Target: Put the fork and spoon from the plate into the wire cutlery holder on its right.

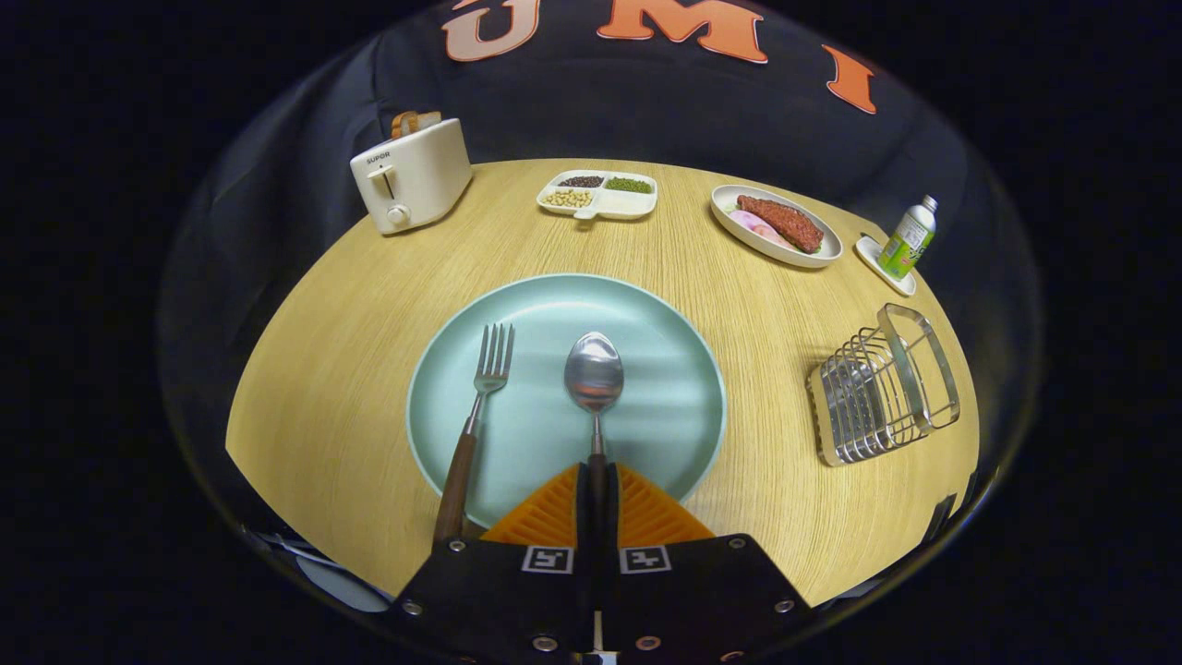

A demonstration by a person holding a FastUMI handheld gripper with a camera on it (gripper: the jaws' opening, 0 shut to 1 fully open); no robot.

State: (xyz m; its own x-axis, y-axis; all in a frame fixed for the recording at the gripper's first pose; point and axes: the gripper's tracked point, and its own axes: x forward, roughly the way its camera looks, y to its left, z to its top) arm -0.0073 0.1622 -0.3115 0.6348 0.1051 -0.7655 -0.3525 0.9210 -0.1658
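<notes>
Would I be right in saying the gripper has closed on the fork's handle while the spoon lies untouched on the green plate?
Not quite: in the gripper view the gripper is closed on the spoon handle, and the fork is the one lying untouched on the green plate, to the left of the fingers.

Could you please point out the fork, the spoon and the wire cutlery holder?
fork (492, 362): gripper view, on its tines.
spoon (594, 371): gripper view, on its bowl; jaws shut on its handle.
wire cutlery holder (882, 388): gripper view, on its wires.
</notes>
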